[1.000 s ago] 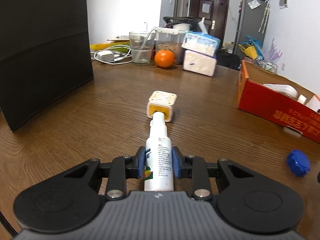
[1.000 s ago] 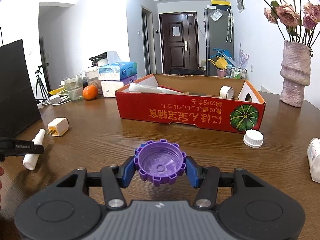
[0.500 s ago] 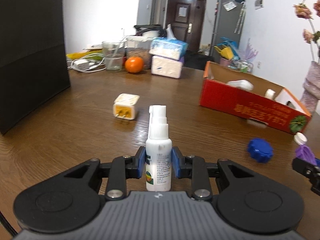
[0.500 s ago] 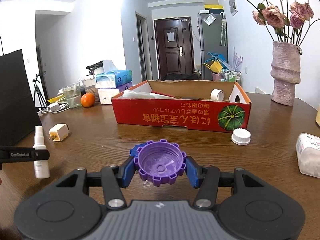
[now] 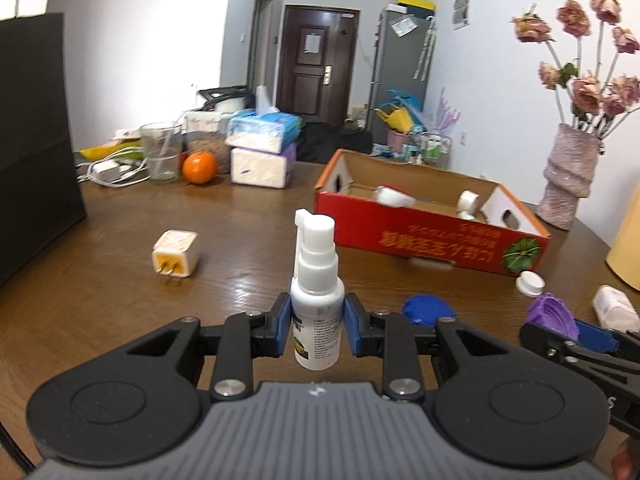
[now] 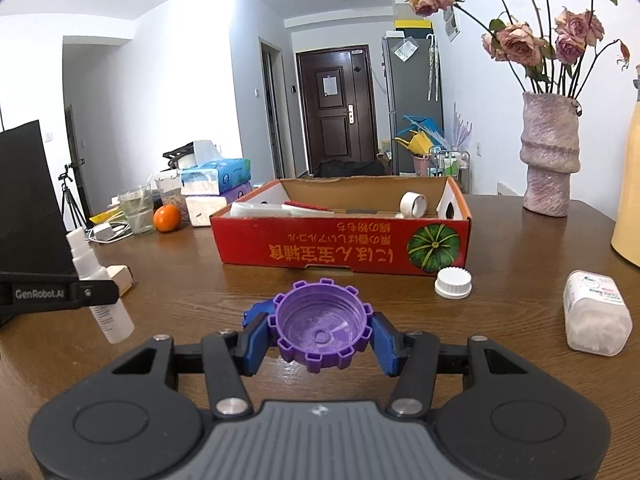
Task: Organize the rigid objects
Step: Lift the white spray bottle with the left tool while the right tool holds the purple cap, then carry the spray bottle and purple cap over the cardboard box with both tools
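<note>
The left gripper (image 5: 317, 330) is clamped on a small white spray bottle (image 5: 316, 300), blue pads pressing its labelled body below the shoulder, with the pump head standing upright above them. The bottle hangs clear of the wooden table (image 5: 100, 280). It looks light, stiff plastic with a smooth, possibly slippery wall, so the mid-body hold seems sound; the thin nozzle at the top is probably the weak part to avoid.

The right gripper (image 6: 320, 340) is partly closed on a purple toothed cap (image 6: 320, 326), open side up, a pad on each side of its notched rim. The cap looks rigid and light, and the teeth should give good purchase. A blue cap (image 5: 427, 309) lies on the table behind it.

The red cardboard box (image 6: 340, 248), the likely destination, stands at 12 o'clock from the right gripper and 1 o'clock from the left. A white cap (image 6: 453, 283) sits just before it at 2 o'clock.
</note>
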A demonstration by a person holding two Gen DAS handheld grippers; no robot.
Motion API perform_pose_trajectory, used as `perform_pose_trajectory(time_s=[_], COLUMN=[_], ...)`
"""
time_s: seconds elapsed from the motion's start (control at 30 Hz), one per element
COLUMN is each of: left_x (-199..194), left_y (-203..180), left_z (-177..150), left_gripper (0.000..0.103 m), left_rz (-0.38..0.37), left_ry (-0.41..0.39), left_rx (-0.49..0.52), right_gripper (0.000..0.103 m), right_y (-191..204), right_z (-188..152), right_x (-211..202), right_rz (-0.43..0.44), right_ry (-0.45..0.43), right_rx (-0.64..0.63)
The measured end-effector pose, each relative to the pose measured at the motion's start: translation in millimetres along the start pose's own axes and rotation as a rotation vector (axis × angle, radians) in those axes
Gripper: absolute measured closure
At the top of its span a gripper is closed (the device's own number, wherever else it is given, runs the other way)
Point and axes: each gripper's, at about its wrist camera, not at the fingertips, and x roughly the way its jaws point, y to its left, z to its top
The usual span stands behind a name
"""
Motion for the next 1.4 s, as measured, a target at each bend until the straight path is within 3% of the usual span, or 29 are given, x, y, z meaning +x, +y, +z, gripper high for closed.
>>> perform_pose_trajectory(time_s=[0.63,1.4], left_x=[9,60], left_y=[-65,-100], left_z=[30,74], left_gripper=[0.075,0.075], left_rz=[-0.12,-0.128], left_ry=[-0.033,-0.059], left_rx=[0.081,0.063], right_gripper=[0.05,0.05], right_y=[-22,-46], right_z=[26,69], right_x=[-7,40], right_rz=[-0.053,-0.097], right_ry=[-0.067,-0.109], right_rx=[0.012,0.026])
